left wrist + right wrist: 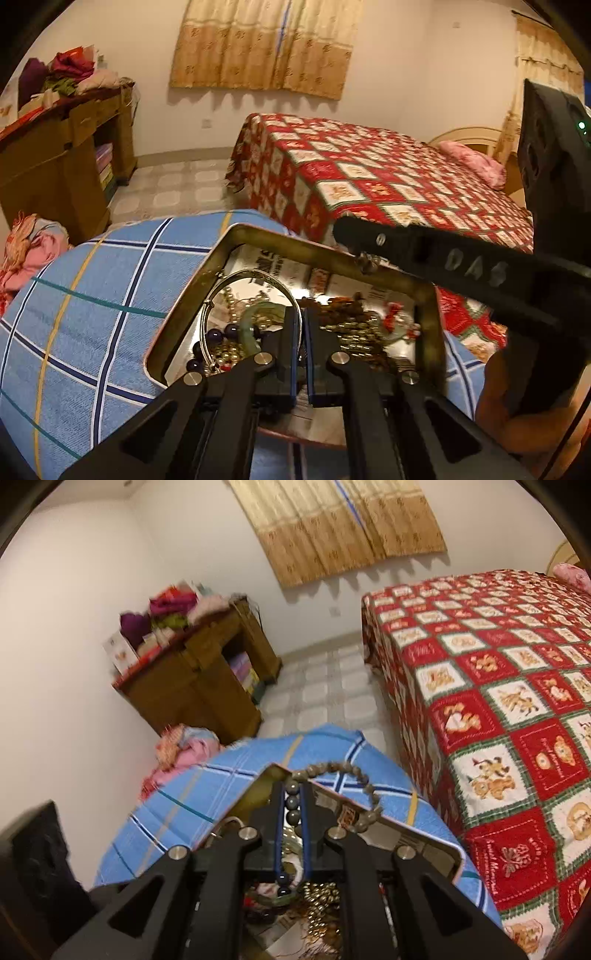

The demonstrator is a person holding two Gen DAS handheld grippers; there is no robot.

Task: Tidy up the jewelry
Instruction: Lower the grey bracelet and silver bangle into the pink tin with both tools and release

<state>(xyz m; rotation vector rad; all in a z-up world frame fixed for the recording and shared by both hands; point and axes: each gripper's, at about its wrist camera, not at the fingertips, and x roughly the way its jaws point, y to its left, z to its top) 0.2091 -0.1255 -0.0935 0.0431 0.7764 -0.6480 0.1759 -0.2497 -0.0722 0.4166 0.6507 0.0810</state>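
Observation:
An open metal tray [207, 266] rests on a blue plaid cloth [92, 295]. It holds a silver bangle [221, 291], a green jade piece [251, 328], dark purple beads [218, 336], gold chains [354, 332] and a red item [395, 310]. My left gripper [303, 332] hangs shut over the tray's middle with nothing visible between its pads. My right gripper [291, 801] is shut on a grey-brown bead bracelet [369, 794], whose loop hangs free above the tray's rim [406, 834]. In the left wrist view the right gripper [341, 227] reaches in from the right above the tray's far rim.
A bed with a red patchwork quilt [388, 184] stands close behind and to the right of the tray. A wooden desk [55, 166] piled with clothes is at the left wall. A pink bundle [33, 251] lies beside the plaid cloth. Tiled floor [177, 184] lies between.

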